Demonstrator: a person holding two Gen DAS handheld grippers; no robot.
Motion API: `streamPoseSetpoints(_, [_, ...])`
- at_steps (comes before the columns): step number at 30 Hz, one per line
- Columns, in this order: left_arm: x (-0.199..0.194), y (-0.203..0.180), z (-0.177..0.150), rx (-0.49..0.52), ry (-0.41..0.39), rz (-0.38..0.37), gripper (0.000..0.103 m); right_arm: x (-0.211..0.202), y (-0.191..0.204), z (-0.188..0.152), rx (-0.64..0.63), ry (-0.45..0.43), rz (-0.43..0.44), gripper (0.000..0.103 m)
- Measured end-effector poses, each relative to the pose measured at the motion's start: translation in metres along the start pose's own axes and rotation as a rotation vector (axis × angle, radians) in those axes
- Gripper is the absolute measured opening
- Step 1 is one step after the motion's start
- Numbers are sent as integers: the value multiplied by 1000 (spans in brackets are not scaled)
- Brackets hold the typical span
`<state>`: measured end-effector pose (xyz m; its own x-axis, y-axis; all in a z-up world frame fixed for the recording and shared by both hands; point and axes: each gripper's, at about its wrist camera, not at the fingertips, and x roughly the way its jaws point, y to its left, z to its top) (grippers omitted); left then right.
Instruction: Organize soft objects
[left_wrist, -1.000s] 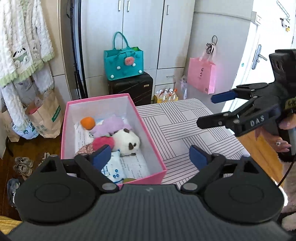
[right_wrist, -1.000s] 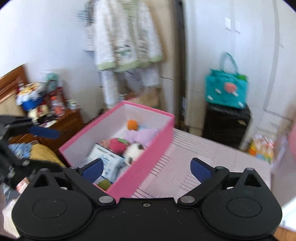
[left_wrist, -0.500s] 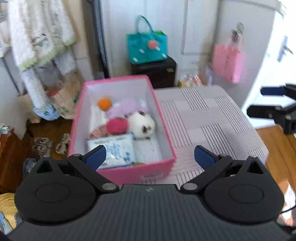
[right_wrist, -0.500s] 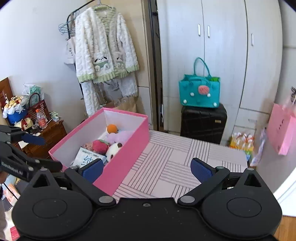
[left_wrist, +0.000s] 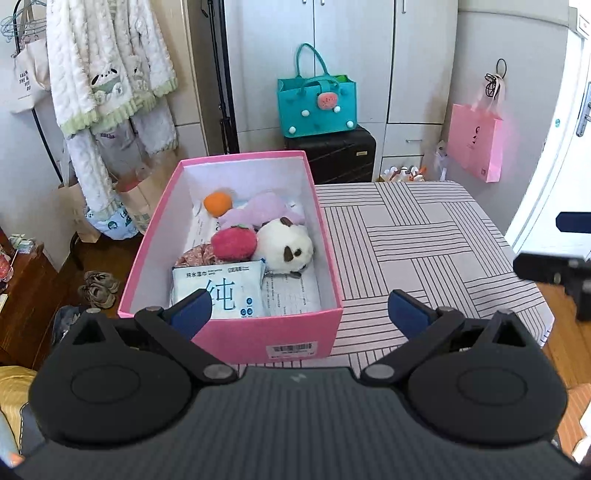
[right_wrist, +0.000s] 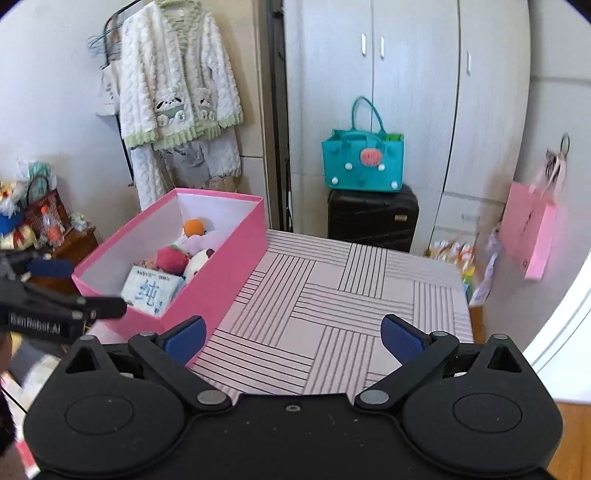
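Toys (left_wrist: 284, 247) fill pink box (left_wrist: 236, 343) — left hand-held gripper (left_wrist: 299, 314) spread wide.

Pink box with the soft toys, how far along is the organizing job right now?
Hard to call anything finished. The pink box holds the orange ball, purple plush, red plush, white plush and wipes pack. Nothing is in hand: the left gripper and right gripper are open and empty. The striped table is bare, so all picking looks ahead.

Bright daylight, sharp, fisheye-warped edges
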<state>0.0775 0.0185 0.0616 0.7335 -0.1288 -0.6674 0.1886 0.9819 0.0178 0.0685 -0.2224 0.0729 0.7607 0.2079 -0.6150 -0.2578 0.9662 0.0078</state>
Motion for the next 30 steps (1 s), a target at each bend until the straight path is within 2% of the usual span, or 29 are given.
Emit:
streamPoseSetpoints(3, [4, -6, -3, 3, 6, 2, 103, -5, 1, -11, -9, -19, -51, 102])
streamPoseSetpoints(6, [7, -13, -6, 14, 9, 5, 103, -8, -5, -17, 30, -3, -58, 102])
streamPoseSetpoints(10, [10, -20, -11, 11, 13, -4, 103, -13, -9, -24, 47, 11, -119, 102])
streamPoseSetpoints(16, [3, -26, -19, -11, -1, -28, 103, -24, -6, -29, 40, -22, -99, 102])
streamPoseSetpoints(24, [2, -32, -30, -19, 1, -28, 103, -21, 0, -34, 38, -15, -85, 102])
streamPoseSetpoints(30, [0, -34, -35, -28, -15, -17, 103, -21, 0, -36, 45, -13, -118, 102])
